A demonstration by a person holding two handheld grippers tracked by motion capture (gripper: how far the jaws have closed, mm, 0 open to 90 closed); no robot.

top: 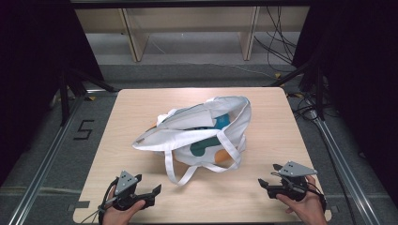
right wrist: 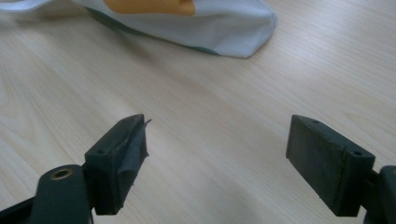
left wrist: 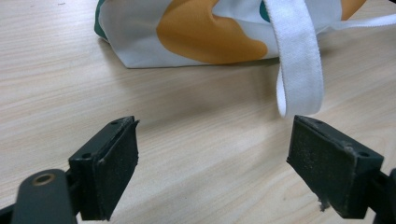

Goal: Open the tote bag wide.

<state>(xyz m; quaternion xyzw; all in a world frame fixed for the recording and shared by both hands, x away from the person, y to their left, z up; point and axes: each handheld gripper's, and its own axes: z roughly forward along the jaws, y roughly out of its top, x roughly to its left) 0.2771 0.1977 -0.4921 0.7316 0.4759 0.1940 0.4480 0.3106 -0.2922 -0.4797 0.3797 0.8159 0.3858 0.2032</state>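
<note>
A white cloth tote bag (top: pixel 197 133) with orange and teal shapes lies on its side in the middle of the wooden table (top: pixel 263 197), mouth gaping toward the back right. Its white strap (top: pixel 180 171) loops out toward the front edge. My left gripper (top: pixel 148 184) rests at the front left, held by a hand, jaws open and empty; in the left gripper view (left wrist: pixel 212 158) the strap loop (left wrist: pixel 299 70) hangs just beyond the right jaw and the bag's orange patch (left wrist: pixel 205 32) lies farther off. My right gripper (top: pixel 269 175) sits at the front right, open and empty (right wrist: pixel 217 158), with the bag's corner (right wrist: pixel 233 32) ahead.
Beyond the table's far edge stand light wooden shelf legs (top: pixel 133 42), and cables (top: pixel 277 42) trail on the floor. Metal rails (top: pixel 47 159) run along both sides of the table. Black curtains close in left and right.
</note>
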